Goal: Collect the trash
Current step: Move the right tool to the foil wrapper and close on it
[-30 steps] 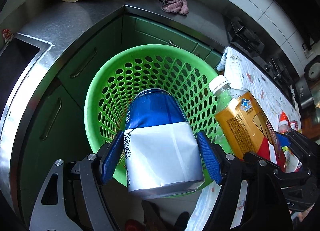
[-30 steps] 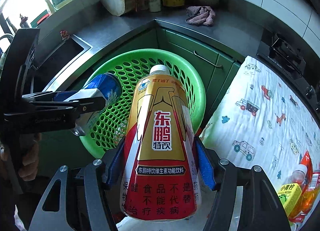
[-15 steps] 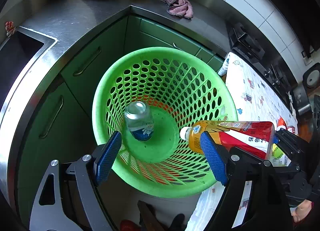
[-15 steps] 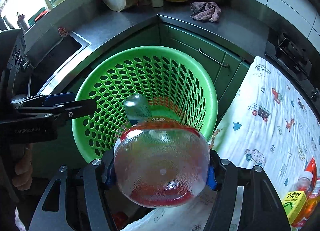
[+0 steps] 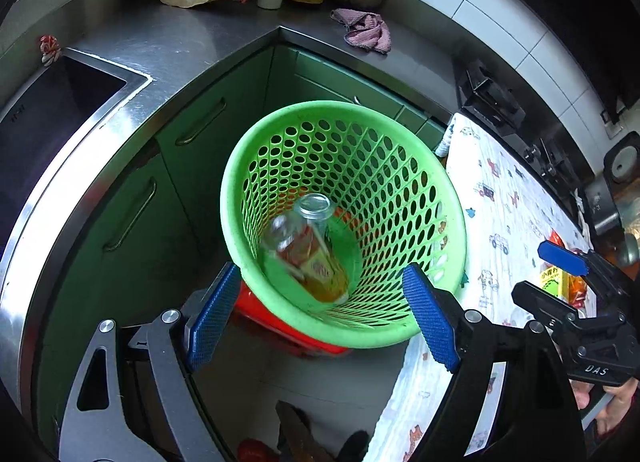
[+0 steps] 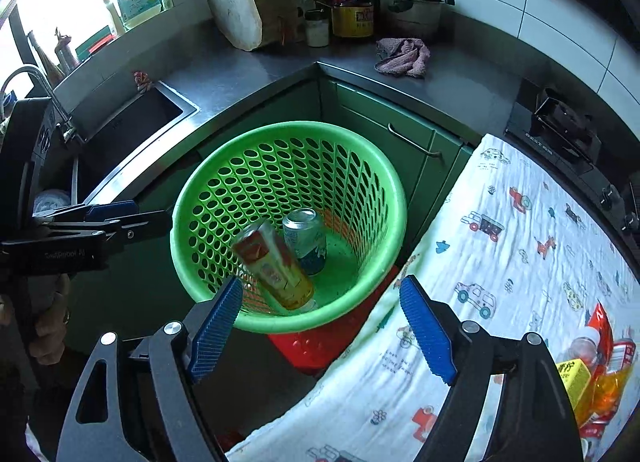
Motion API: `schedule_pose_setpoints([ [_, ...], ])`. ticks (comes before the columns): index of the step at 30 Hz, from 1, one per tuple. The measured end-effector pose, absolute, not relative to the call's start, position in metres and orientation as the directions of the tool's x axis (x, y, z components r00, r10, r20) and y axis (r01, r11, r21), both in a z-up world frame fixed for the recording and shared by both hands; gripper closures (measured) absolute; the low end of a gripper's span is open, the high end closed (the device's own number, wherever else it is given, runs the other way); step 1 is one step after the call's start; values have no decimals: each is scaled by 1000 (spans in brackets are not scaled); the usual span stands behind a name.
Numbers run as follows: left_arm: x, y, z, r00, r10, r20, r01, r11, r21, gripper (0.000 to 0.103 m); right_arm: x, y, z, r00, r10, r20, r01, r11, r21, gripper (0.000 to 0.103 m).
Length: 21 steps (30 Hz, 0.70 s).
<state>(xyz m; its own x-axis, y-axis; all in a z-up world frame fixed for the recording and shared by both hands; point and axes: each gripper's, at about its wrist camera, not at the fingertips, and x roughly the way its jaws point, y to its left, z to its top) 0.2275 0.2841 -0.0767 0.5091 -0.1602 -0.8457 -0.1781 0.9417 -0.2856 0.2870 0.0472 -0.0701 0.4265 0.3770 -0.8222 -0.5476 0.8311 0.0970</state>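
Two grippers hang over the green basket (image 6: 394,198), both empty. Nearest in the left wrist view, the left gripper (image 5: 320,314) has its blue pads spread wide with nothing between them; the basket's near rim shows in the gap. In the right wrist view the right gripper (image 6: 320,326) has its jaws opening, and nothing is between them either.

Just beyond the pads, inside the basket, lie both pieces of trash. The bottle (image 6: 274,266), with its red and gold label, leans tilted with its neck down toward the near wall and its clear base up. It is blurred in the left wrist view (image 5: 308,250). The can (image 6: 306,240) stands upright on the basket floor just behind the bottle, touching or nearly touching it. A red stool (image 6: 320,346) shows under the basket.

To the right, a white cloth (image 6: 520,262) printed with little cars covers a surface beside the basket, and more bottles and packets (image 6: 592,378) lie at its near right corner. Behind the basket are green cabinet doors (image 6: 384,134) under a steel counter (image 6: 248,74). On the counter, farther back, sit a pink rag (image 6: 402,58), a wooden block (image 6: 246,4), sauce bottles (image 6: 352,2) and a pot (image 6: 412,10). A sink (image 6: 132,130) lies at the left.
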Motion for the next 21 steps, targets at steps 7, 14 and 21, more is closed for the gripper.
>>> schedule_pose_setpoints([
  [7,196,256,-54,552,-164,-818,-141,948,-286,20,238,-10,-57,461,378,-803,-554,829,73,21],
  [14,167,221,-50,552,-189,-812,-108,949,-295,20,187,-79,-66,479,324,-816,-523,852,31,20],
  [21,145,182,-52,548,-220,-807,-72,949,-308,20,134,-140,-91,484,264,-834,-471,882,6,18],
])
